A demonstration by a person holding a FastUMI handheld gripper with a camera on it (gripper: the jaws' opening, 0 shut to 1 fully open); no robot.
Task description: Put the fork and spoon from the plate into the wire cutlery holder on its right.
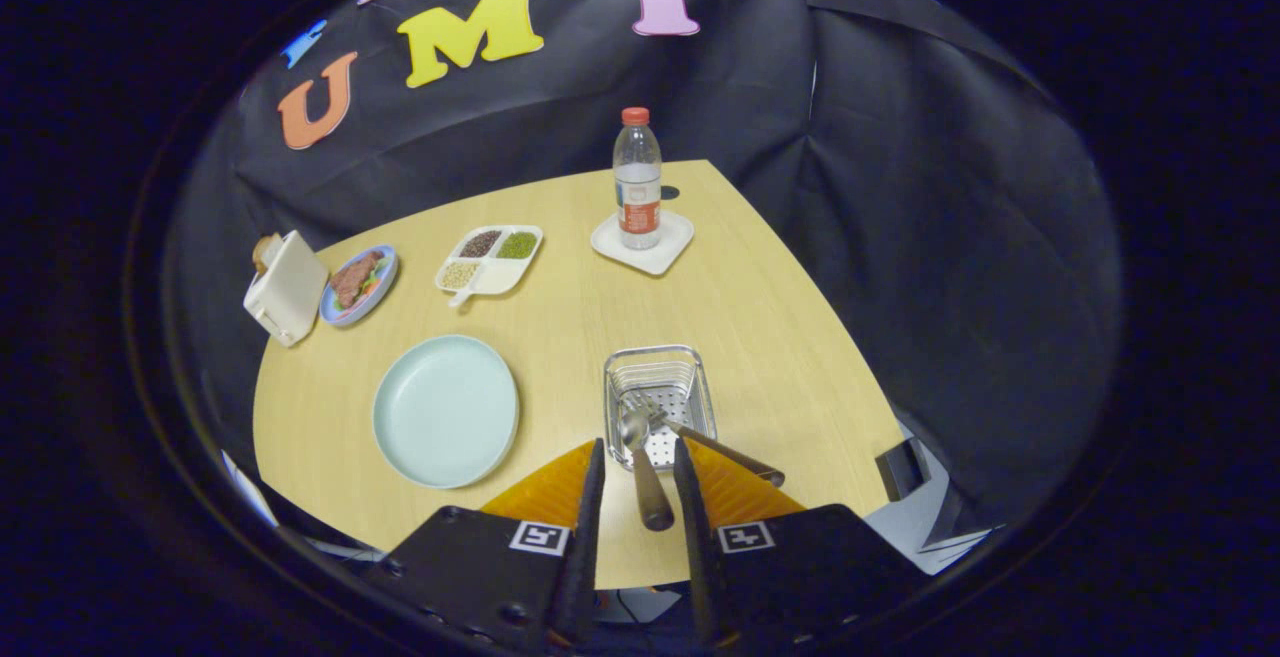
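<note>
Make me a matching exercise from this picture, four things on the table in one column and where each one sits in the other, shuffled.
Things:
1. spoon
2. fork
3. water bottle
4. light green plate

Places:
A. on a white square coaster at the table's far edge
B. bare, beside the wire cutlery holder
C. handle between the fingers of the tool, bowl over the holder
D. tines in the holder, handle sticking out over its rim

Pairs: 1-C, 2-D, 3-A, 4-B
</note>
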